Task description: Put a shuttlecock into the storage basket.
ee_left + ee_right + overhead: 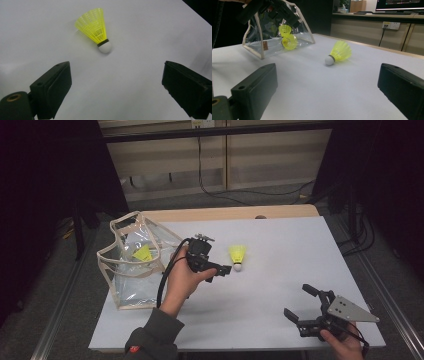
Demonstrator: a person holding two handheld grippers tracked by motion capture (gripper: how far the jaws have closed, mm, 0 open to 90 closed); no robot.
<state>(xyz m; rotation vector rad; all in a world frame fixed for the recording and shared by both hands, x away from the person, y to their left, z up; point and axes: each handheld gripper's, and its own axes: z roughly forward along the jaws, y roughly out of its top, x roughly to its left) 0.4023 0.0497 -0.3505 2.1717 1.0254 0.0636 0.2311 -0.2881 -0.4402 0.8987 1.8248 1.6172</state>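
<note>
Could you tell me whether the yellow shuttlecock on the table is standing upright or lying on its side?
Lying on its side: the shuttlecock rests on the white table, its cork and skirt edge both touching the surface.

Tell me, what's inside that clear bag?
The clear bag holds yellow shuttlecocks, two as far as the right gripper view shows; the left tool and glare hide part of its inside.

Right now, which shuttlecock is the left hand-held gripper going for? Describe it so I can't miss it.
On the white tabletop, look right of the clear plastic bag. The yellow plastic shuttlecock with a white cork tip lies loose by the open left hand-held gripper, unlike those inside the bag.
</note>
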